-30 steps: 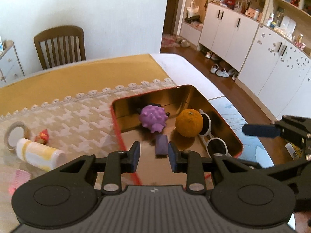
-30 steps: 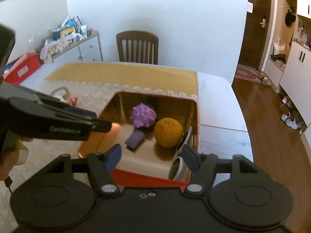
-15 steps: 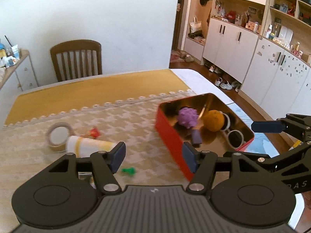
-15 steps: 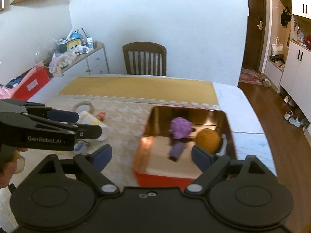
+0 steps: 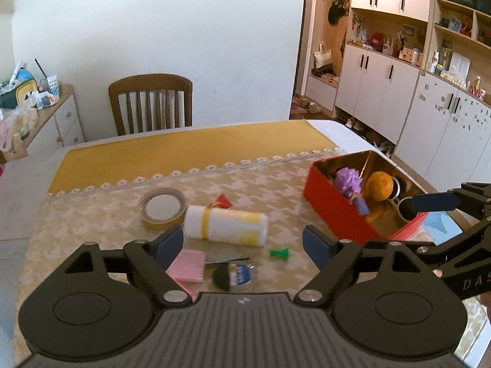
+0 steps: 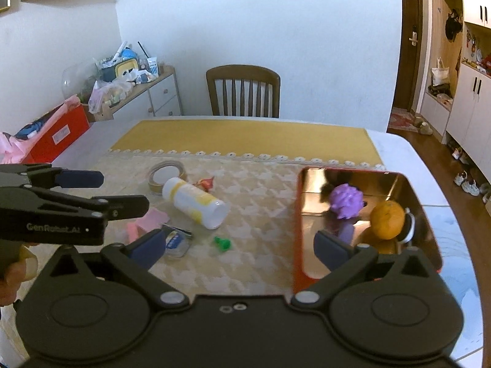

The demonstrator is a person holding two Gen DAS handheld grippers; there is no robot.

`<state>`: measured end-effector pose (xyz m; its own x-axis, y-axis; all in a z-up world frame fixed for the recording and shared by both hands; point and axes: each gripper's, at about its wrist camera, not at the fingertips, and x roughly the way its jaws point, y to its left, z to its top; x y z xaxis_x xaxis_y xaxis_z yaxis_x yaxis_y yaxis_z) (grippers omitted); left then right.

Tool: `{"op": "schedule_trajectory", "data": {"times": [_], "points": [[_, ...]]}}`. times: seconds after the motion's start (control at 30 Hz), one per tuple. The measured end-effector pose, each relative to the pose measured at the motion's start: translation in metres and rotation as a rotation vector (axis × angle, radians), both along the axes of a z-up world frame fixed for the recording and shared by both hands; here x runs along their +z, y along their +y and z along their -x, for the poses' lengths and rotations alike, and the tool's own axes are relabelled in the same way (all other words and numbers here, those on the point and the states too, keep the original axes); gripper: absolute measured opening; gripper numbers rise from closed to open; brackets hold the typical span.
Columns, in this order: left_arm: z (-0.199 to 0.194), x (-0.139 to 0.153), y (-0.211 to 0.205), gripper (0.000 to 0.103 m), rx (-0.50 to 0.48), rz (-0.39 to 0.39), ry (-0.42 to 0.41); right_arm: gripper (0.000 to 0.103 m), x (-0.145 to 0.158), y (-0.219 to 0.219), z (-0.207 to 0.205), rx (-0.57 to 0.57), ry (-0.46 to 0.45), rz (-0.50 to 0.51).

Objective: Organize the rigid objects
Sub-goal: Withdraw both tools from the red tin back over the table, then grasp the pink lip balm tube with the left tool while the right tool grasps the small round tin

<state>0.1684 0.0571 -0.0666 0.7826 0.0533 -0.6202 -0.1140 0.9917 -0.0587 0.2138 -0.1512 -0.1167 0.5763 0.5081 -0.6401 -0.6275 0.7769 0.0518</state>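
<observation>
Pink pad point(image 5: 187, 266) at the near left of the table, partly hidden behind the left gripper point(image 5: 242, 243) and its left finger; shape of its near edge not readable. Just right of it, a round clear item with a blue label point(image 5: 236, 277), half covered by a dark disc, too blurred to name. Behind these, a tape roll point(image 5: 162, 208) lying flat, hole up. Touching or nearly touching its right side, a white bottle with yellow bands point(image 5: 225, 225) on its side, long axis running left to right in the left wrist view, base toward the right; in the right wrist view the same bottle point(image 6: 196, 202) slants from far left to near right. Small red piece point(image 5: 223, 201) just behind the bottle, detail unclear. Green pin-like piece point(image 5: 279, 253) alone on the patterned cloth point(image 5: 122, 202), near the bottle.

Left gripper jaws opening, spread wide, nothing between them, hovering above the clutter. Right gripper point(image 6: 239, 247) likewise opening, at full spread, gripping nothing; seen also at the right edge of the left wrist view, cut off by the frame.

Further right, a red tin with gold lining point(image 6: 420, 208) near the table's right edge, long axis running away from the camera. Inside: a purple spiky ball point(image 6: 345, 201), an orange point(image 6: 386, 219), a purple block point(image 5: 360, 205) mostly hidden by the tin wall, and white rings point(image 6: 409, 227) behind the orange, only partly visible.
</observation>
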Motion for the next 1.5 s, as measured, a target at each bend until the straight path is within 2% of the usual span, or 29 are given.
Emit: {"op": "schedule_trajectory", "data": {"times": [0.3, 0.57, 0.8, 0.93, 1.23, 1.33, 1.5], "points": [[0.011, -0.032, 0.034, 0.085, -0.021, -0.024, 0.025, 0.103, -0.016, 0.038, 0.001, -0.033, 0.043, 0.037], [0.0, -0.082, 0.051, 0.085, -0.054, -0.053, 0.144, 0.103, -0.043, 0.07, -0.005, -0.034, 0.104, 0.101], [-0.008, -0.104, 0.064, 0.085, -0.054, -0.021, 0.179, 0.097, -0.064, 0.096, -0.014, -0.024, 0.162, 0.122], [-0.012, -0.108, 0.065, 0.085, -0.079, -0.029, 0.172, 0.095, -0.072, 0.109, -0.023, -0.027, 0.196, 0.121], [-0.016, -0.115, 0.064, 0.085, -0.128, -0.074, 0.106, 0.078, -0.086, 0.128, -0.033, -0.016, 0.248, 0.131], [-0.016, -0.115, 0.064, 0.085, -0.135, -0.063, 0.097, 0.076, -0.088, 0.134, -0.034, -0.007, 0.255, 0.131], [-0.013, -0.116, 0.064, 0.074, -0.158, -0.069, 0.078, 0.07, -0.092, 0.138, -0.035, -0.002, 0.266, 0.127]]}}
